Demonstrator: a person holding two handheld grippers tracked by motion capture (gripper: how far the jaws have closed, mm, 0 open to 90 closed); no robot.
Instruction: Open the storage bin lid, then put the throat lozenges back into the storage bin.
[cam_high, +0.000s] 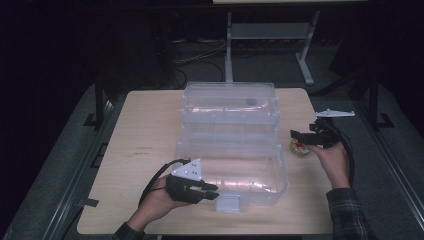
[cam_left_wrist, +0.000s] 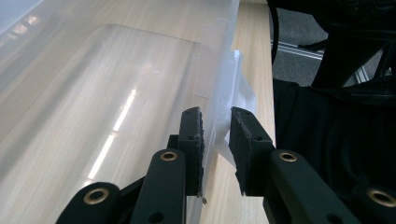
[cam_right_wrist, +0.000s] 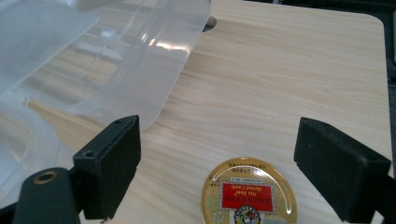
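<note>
Dark floor and metal table legs surround a pale wood-grain table (cam_high: 145, 130). On its middle stands a large clear plastic storage bin (cam_high: 230, 145), its clear lid flipped back behind it and a small latch tab (cam_high: 229, 202) at its near wall. At the table's right edge, just beside the bin, lies a small round gold tin (cam_right_wrist: 250, 193) with a red label, flat on the wood. Low at the bin's near-left corner, the left gripper (cam_left_wrist: 215, 135) has its 2 jaws clamped on the bin's front wall by the latch. Its counterpart, the right gripper (cam_right_wrist: 217, 168), hovers over the tin with jaws wide apart, touching nothing; the tin sits between them.
</note>
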